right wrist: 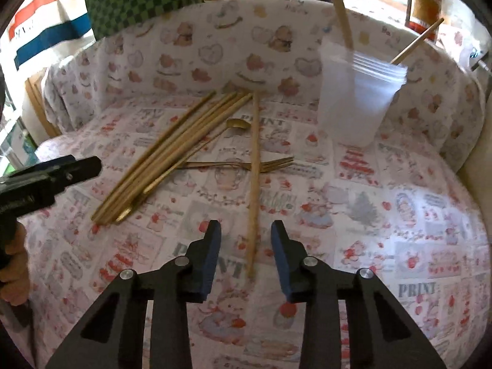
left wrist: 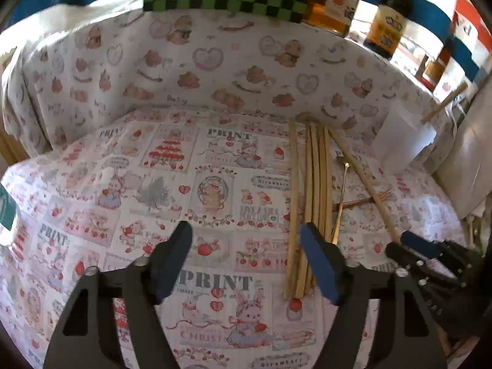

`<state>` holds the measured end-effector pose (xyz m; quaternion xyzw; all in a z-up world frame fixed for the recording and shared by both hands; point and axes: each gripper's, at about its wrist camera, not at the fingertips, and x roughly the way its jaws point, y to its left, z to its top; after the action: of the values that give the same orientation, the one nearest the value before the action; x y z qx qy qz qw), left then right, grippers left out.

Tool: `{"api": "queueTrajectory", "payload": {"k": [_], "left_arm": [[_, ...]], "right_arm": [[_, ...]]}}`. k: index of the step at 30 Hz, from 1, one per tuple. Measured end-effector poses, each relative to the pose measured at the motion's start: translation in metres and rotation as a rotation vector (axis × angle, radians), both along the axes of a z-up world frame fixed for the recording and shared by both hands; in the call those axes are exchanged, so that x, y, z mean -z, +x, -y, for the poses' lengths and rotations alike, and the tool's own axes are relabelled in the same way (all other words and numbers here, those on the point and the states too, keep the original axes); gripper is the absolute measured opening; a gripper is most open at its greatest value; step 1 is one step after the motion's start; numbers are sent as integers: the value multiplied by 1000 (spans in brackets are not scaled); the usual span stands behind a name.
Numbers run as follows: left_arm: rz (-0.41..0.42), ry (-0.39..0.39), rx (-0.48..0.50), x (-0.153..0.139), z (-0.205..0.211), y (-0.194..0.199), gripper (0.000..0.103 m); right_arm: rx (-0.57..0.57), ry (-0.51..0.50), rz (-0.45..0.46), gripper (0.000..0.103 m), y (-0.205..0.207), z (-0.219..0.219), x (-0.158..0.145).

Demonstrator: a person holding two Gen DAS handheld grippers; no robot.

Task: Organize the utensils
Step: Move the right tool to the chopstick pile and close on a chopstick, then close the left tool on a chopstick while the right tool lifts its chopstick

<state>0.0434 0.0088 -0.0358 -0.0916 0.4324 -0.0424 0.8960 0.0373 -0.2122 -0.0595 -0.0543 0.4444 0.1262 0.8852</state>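
The counter [right wrist: 384, 215], draped in a printed cloth, fills both views. At 1 o'clock in the right wrist view stands a translucent cup [right wrist: 353, 101], already holding what look like 2 chopsticks leaning on its rim. At 10 o'clock from centre lies a bundle of chopsticks [right wrist: 160, 156] with a gold spoon [right wrist: 238, 123] lying along its far side, and a gold fork [right wrist: 246, 164] lies crosswise just beyond. A lone chopstick [right wrist: 254, 184] runs from 12 to 6 o'clock, over the fork's neck, with its near end between the jaws of the right tongs [right wrist: 246, 240].

The right tongs stand apart, pads on either side of that chopstick and not yet pressing it. The left tongs [left wrist: 246, 240] are also apart with nothing between them; the right pad sits over the near ends of the bundle at 3 o'clock in the left wrist view.

Risks, as I judge them: the thin stick could roll or pivot out if the pads close off-centre, and lifting it may drag the fork it crosses. The left pad could scatter the bundle. The light cup may tip if a stick strikes its rim.
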Motion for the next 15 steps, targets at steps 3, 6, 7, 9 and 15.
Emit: {"api": "queueTrajectory", "payload": {"k": [3, 6, 7, 9, 15], "left_arm": [[-33, -38, 20, 2, -2, 1, 31], [-83, -78, 92, 7, 7, 2, 19], [-88, -79, 114, 8, 12, 2, 19], [-87, -46, 142, 8, 22, -1, 19], [-100, 80, 134, 11, 32, -1, 23]], "right_arm": [[-6, -34, 9, 27, -1, -3, 2], [-21, -39, 14, 12, -2, -5, 2], [-23, -42, 16, 9, -2, -6, 1], [-23, -43, 18, 8, -2, -5, 0], [-22, -58, 26, 7, -1, -3, -2]]}}
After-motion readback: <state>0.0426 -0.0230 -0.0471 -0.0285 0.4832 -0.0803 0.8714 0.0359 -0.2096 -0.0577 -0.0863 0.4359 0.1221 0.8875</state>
